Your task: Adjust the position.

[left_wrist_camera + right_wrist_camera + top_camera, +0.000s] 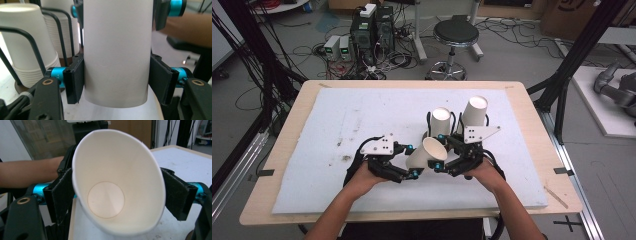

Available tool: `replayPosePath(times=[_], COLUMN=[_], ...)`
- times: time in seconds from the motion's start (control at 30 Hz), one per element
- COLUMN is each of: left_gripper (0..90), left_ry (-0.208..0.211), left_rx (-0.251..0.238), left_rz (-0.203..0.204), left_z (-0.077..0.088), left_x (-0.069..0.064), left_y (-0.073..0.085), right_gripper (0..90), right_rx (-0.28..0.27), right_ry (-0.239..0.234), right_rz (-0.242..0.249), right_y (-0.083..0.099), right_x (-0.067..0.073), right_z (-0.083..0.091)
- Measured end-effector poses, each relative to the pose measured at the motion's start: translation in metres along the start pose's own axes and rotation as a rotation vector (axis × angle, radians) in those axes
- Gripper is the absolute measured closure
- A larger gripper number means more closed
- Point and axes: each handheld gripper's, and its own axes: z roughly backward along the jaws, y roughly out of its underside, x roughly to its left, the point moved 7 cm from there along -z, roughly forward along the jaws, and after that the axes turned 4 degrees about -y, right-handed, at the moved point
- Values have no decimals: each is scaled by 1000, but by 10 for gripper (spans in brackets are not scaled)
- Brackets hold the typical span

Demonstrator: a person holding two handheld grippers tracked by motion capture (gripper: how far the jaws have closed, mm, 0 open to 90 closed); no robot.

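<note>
High view: both tools [426, 162] gripping cup [427, 152]

Both hands low over the table, grippers facing each other

The left gripper [412, 161] clamps its jaws on a paper cup [427, 153]; the right gripper [443, 156] brackets the cup's rim, pads [62, 192] against it; forearms converge from below.

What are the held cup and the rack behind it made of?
Cup: looks like thin matte white paper; its mouth squashes oval between the pads and a disc seam shows in the base. Rack: probably black-coated metal wire, thin bent rods around the cup stacks.
</note>
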Motion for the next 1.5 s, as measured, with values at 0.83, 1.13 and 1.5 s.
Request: replayPosePath(times=[0.83, 1.13, 1.5], left_gripper=[247, 337, 353], left_ry=[-70, -42, -15], left_rx=[68, 87, 20], left_rz=[-19, -39, -4], left_z=[-5, -7, -6], left_x=[4, 0, -1], left_y=[6, 9, 6], right_gripper=[322, 319, 305], right_rx=[119, 131, 55], right_ry=[57, 38, 18], right_rz=[64, 66, 45], right_y=[8, 8, 1], right_x=[-4, 0, 2], right_z=[-4, -8, -7])
